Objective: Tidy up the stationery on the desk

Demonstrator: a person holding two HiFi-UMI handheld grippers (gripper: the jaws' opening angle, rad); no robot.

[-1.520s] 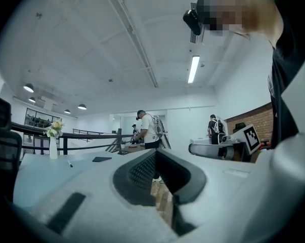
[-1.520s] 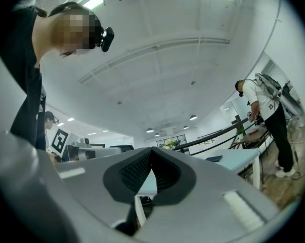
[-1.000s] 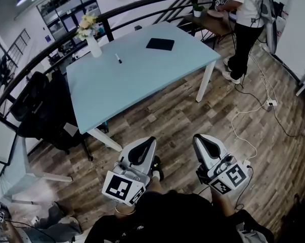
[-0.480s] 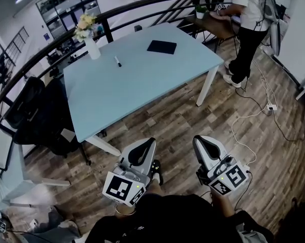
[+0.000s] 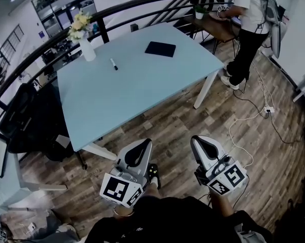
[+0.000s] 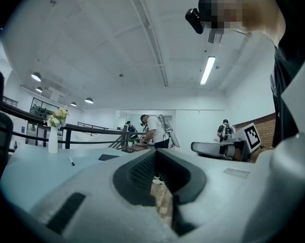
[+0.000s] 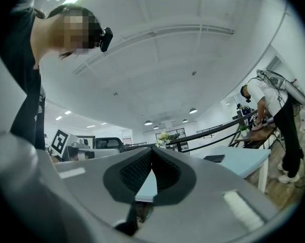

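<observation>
The left gripper [image 5: 143, 144] and right gripper [image 5: 198, 140] are hovering with jaws together and empty, well short of the desk [image 5: 132, 92], so this is probably the approach step, with reaching the marker [image 5: 113, 64] coming next.

- Head view: from above, looking steeply down at the floor [image 5: 192, 120] and the desk [image 5: 137, 85] ahead.
- Both gripper views: low, about level, facing the same desk from afar; the vase [image 5: 86, 48] seems shared.

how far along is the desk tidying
Nothing looks done: the black marker pen and dark flat notebook lie apart on the pale blue desk. In hand: nothing; the left hand-held gripper and right hand-held gripper are shut, empty, short of the desk. Everything left.
</observation>
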